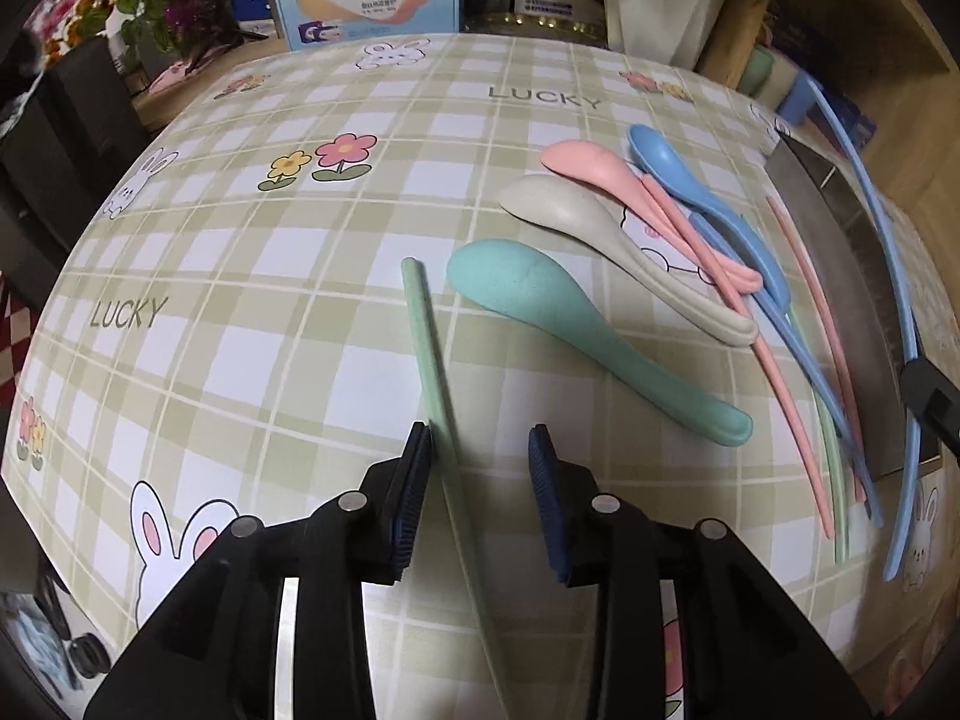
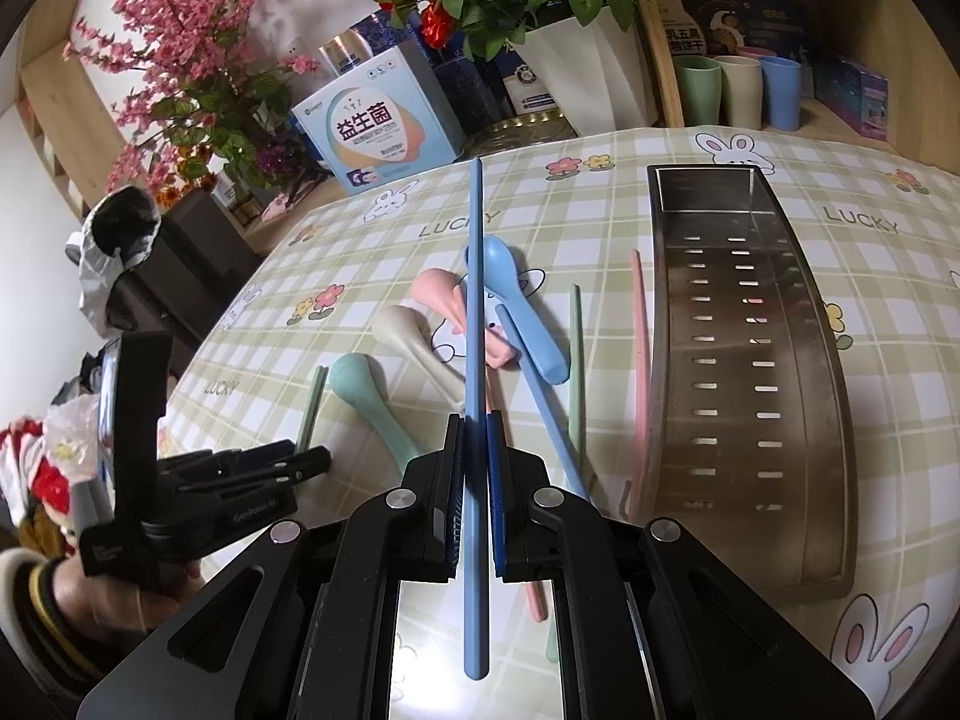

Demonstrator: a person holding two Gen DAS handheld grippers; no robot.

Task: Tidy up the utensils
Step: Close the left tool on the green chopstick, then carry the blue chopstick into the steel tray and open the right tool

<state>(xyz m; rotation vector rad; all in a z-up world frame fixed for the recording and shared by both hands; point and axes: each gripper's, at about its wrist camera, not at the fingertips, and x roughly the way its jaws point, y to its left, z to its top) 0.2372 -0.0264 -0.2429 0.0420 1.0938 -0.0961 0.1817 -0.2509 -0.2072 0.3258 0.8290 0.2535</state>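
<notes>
At nine o'clock on the checked rabbit-print tablecloth (image 1: 252,324), the left gripper (image 1: 478,450) stood with its jaws spread, a pale green plastic chopstick (image 1: 427,348) lying on the cloth between them, right against the left pad and clear of the right one. Just to its right lay a teal plastic spoon (image 1: 540,312), then a cream plastic spoon (image 1: 606,240), a pink plastic spoon (image 1: 600,171) and a light blue plastic spoon (image 1: 678,174), piled with loose pink, blue and green chopsticks. Toward six o'clock in the right wrist view, the right gripper (image 2: 476,420) had its jaws pinching a long blue plastic chopstick (image 2: 476,276), lifted above the pile. At three o'clock sat the perforated stainless-steel utensil tray (image 2: 792,396).
</notes>
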